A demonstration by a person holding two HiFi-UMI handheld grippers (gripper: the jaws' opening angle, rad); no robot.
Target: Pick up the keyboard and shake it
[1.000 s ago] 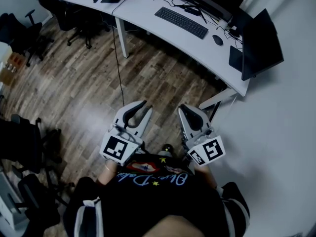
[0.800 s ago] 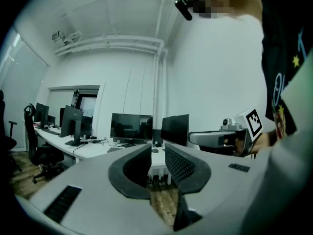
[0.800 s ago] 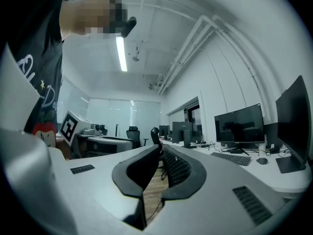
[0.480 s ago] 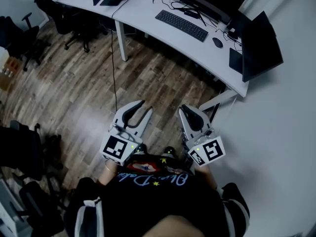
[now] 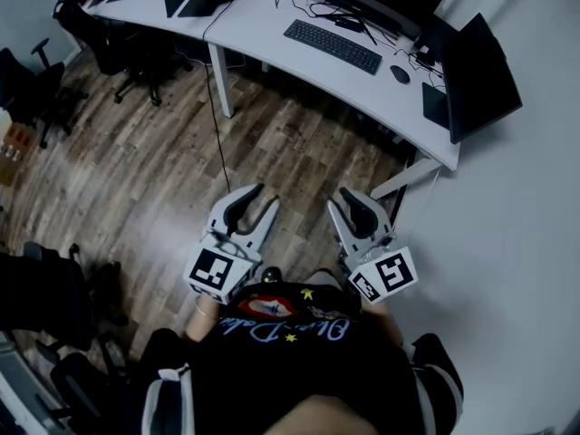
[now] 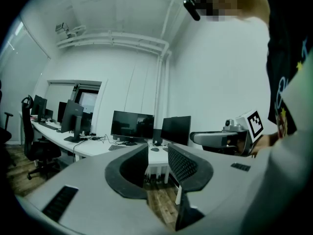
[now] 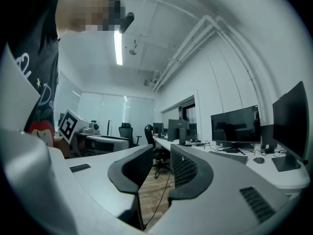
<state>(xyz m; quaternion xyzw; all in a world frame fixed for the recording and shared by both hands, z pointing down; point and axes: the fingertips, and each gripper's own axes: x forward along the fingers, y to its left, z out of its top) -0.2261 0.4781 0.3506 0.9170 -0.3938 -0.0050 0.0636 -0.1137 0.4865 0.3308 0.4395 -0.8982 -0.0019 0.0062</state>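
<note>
The flat black keyboard [image 5: 333, 43] lies far off on the long white desk [image 5: 263, 21], just left of a black mouse [image 5: 400, 73]; neither gripper is near it. The left gripper [image 5: 256, 195] and right gripper [image 5: 343, 198] are held level, side by side near the person's chest, pointing across the wooden floor [image 5: 181, 152]; both pairs of jaws have just been opening and stand partly spread, nothing between them, probably readied to take the keyboard at its two ends.

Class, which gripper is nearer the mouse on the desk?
Right. In the head view the right gripper is below the mouse, the left gripper farther left. Their empty fingers have just been opening.
</note>
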